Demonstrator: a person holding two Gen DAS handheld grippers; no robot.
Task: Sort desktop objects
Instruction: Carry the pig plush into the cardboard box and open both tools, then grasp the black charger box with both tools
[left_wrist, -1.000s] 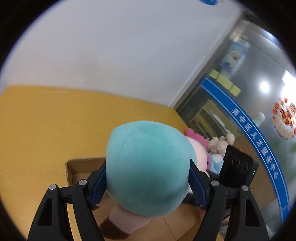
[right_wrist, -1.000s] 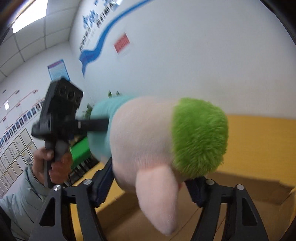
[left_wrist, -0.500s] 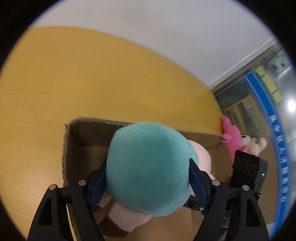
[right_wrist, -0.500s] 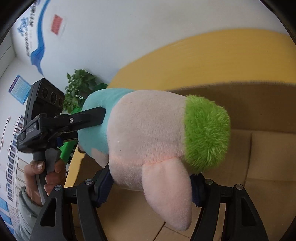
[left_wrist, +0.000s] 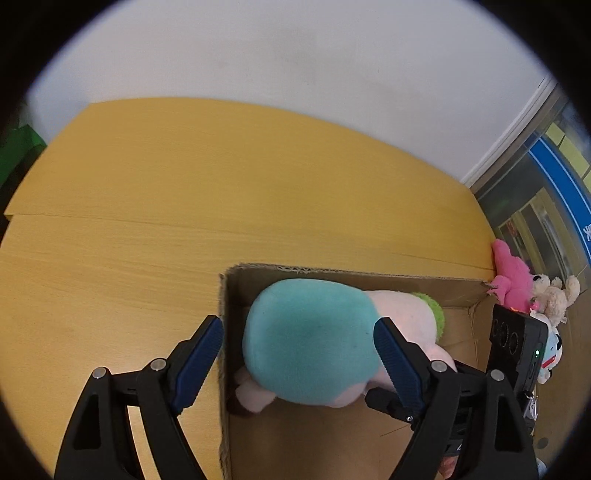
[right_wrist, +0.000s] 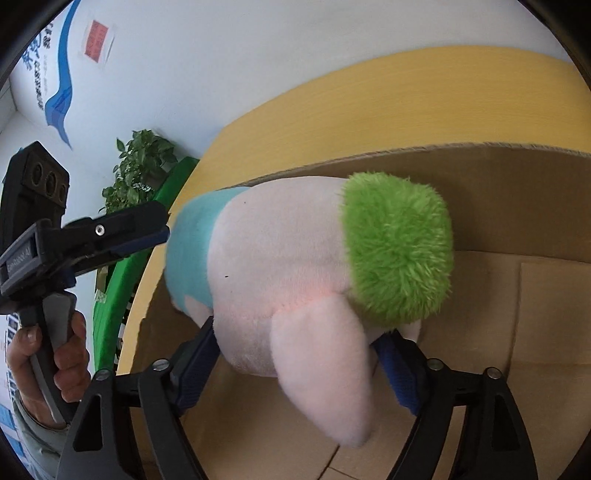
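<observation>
My left claw stood spread, its jaws having just been opening; its left pad hung outside the wall of the cardboard box, over the counter, clear of the toy, while the other pad lay against the teal end of the plush toy. The toy lay on its side inside the box, near the left wall, its teal end toward me, its pink body and green tuft beyond.

My right claw had also just been opening its jaws. The toy's pink body sat between them, one pale limb drooping over the middle, the green tuft to the right. I could not tell whether those pads were touching the plush; most of each was hidden beneath it.

In the right wrist view, my left hand gripped the handle of the left claw at the box's edge. Beyond the box's right end, a pink soft toy and a beige bear lay together.
</observation>
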